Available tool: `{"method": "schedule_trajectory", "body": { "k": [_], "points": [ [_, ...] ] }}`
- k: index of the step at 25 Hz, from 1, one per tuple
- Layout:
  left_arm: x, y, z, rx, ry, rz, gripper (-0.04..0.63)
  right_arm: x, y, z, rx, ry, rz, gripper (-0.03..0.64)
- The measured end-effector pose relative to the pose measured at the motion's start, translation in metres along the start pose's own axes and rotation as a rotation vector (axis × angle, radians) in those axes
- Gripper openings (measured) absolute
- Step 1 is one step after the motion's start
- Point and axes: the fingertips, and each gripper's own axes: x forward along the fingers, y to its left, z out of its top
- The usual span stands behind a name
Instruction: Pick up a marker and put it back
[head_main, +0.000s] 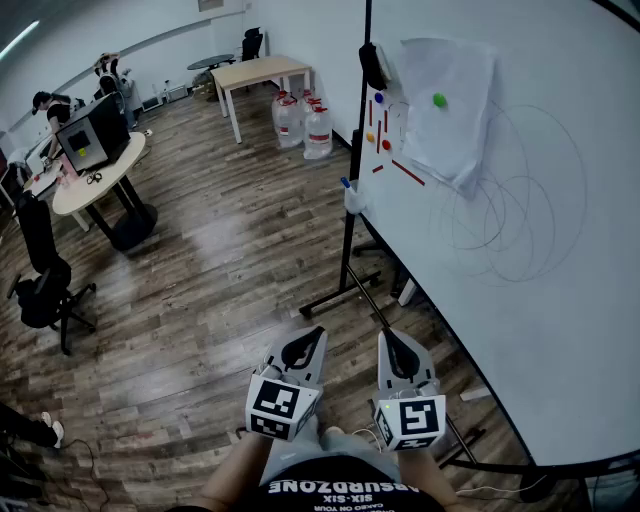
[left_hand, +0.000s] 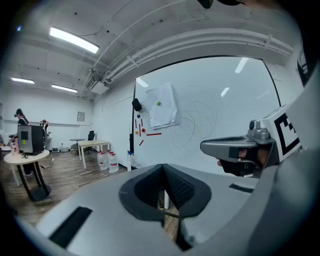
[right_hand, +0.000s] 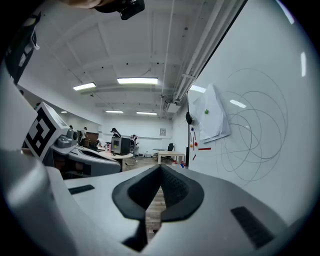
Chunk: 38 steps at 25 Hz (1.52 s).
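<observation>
On the right of the scene, the whiteboard (head_main: 520, 300) stands on a rolling frame. The task's things cling to its far left part: a long red marker (head_main: 407, 172) lies slanted below a sheet of paper (head_main: 450, 110), with shorter red markers (head_main: 378, 130) nearby, probably held by magnets so they stay within reach. A green magnet (head_main: 439, 99) pins the paper; blue and orange ones sit beside the markers. A black eraser (head_main: 372, 65) hangs at the top edge, and a small cup (head_main: 351, 198) with a blue-capped pen is fixed to the frame below. The left hand-held gripper (head_main: 318, 333) and right hand-held gripper (head_main: 386, 336) are held low, close to the body and side by side. Both have their jaws pressed together on nothing and sit well apart from the markers, so the reach looks not yet begun. Pointing both forward likely keeps them ready. Legible writing is sparse. The board carries only looping circles, and the cubes carry square codes. The shirt print (head_main: 335, 488), upside down to the head view, appears to read "ABSURDZONE"; the lines beneath are too small to trust. Water bottles (head_main: 303, 122) stand on the far floor.
</observation>
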Motion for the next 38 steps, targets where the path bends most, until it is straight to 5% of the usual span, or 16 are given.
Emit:
{"method": "schedule_trajectory", "body": {
  "k": [15, 20, 27, 38],
  "points": [
    [0.043, 0.005, 0.012, 0.013, -0.008, -0.039, 0.009, 0.028, -0.014, -0.002, 0.003, -0.005, 0.034, 0.005],
    [0.069, 0.021, 0.011, 0.011, 0.003, -0.05, 0.008, 0.057, -0.03, 0.006, -0.005, -0.017, 0.029, 0.059],
    [0.115, 0.061, 0.019, -0.005, -0.002, -0.052, 0.008, 0.112, -0.055, 0.014, -0.029, -0.038, 0.011, 0.22],
    [0.187, 0.126, 0.029, -0.013, 0.037, -0.071, 0.008, 0.205, -0.087, 0.021, -0.029, -0.006, -0.021, 0.23]
  ]
}}
